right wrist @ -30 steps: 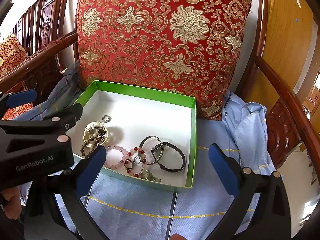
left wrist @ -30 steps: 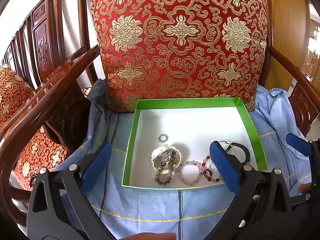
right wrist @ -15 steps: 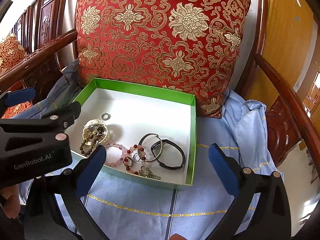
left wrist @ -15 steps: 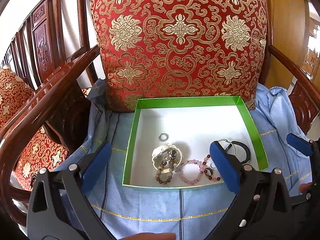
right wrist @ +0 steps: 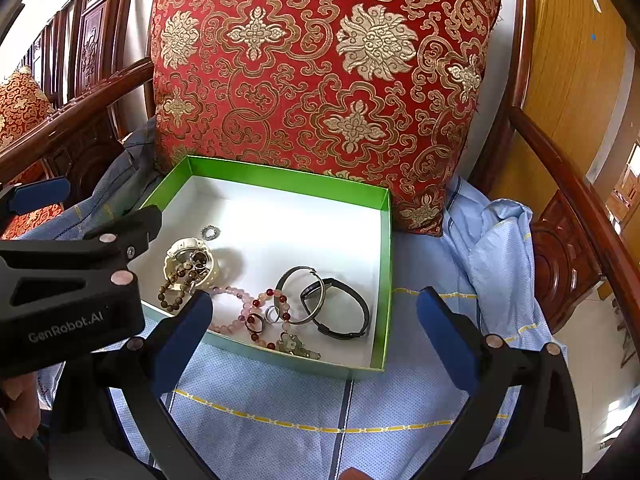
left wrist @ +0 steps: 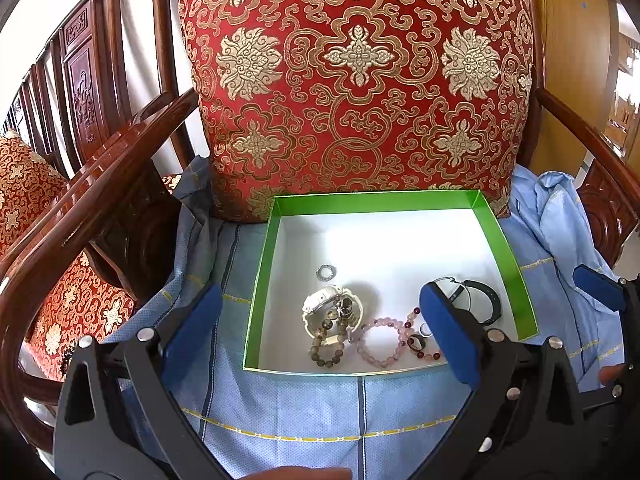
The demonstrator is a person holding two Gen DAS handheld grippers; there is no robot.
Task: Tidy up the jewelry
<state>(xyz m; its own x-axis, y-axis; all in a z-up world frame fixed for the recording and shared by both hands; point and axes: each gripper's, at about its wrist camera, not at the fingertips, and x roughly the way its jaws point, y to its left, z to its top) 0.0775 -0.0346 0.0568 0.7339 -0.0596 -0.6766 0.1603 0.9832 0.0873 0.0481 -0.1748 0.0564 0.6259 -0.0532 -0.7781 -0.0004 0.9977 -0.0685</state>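
Note:
A green box with a white floor sits on a blue cloth on a chair seat. Inside lie a white watch, a brown bead bracelet, a pink bead bracelet, a red bead bracelet, a black bracelet, a metal bangle and a small silver ring. My left gripper is open and empty, just short of the box's near edge. My right gripper is open and empty over the box's near right part.
A red and gold cushion stands right behind the box. Dark wooden armrests run on both sides. The blue cloth covers the seat and bunches at the right.
Both grippers have drawn back slightly from the box, still open and empty. The jewelry in the box has not moved.

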